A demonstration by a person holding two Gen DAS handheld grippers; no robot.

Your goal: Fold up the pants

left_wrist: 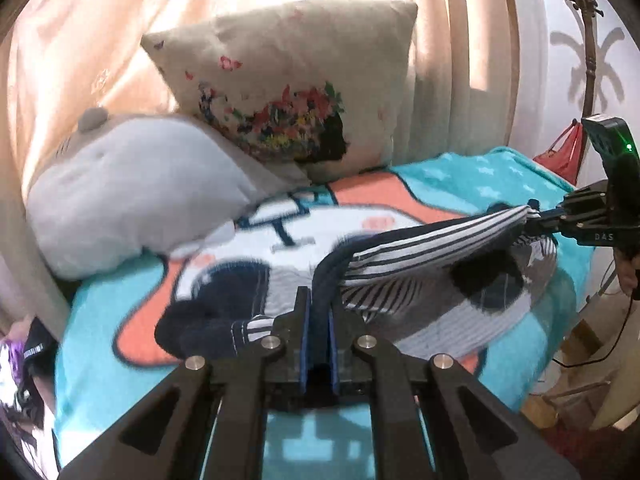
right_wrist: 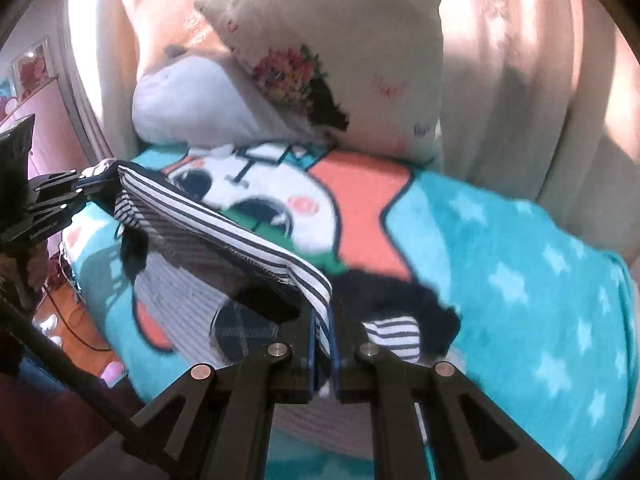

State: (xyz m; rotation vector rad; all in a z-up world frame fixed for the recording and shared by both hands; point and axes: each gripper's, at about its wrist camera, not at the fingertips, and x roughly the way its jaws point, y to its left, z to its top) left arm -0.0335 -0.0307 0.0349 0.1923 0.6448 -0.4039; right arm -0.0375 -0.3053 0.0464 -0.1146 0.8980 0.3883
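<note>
Both my hand-held grippers — left [left_wrist: 320, 312], right [right_wrist: 324, 332] — clamp the striped pants [left_wrist: 432, 248], stretched above the bed blanket [left_wrist: 480, 184].

Your striped pants [left_wrist: 432, 248] hang stretched between both grippers above the blanket [right_wrist: 520, 264], so the gap beneath that span is narrow. At the bed's far edge the grey plush [left_wrist: 132, 188] and the floral pillow [left_wrist: 296, 80] block the way, backed by the curtain [right_wrist: 540, 80]. Bare blanket lies open toward the right edge, where you could pass. Off the left edge, cables and clutter crowd the floor [right_wrist: 76, 320].
</note>
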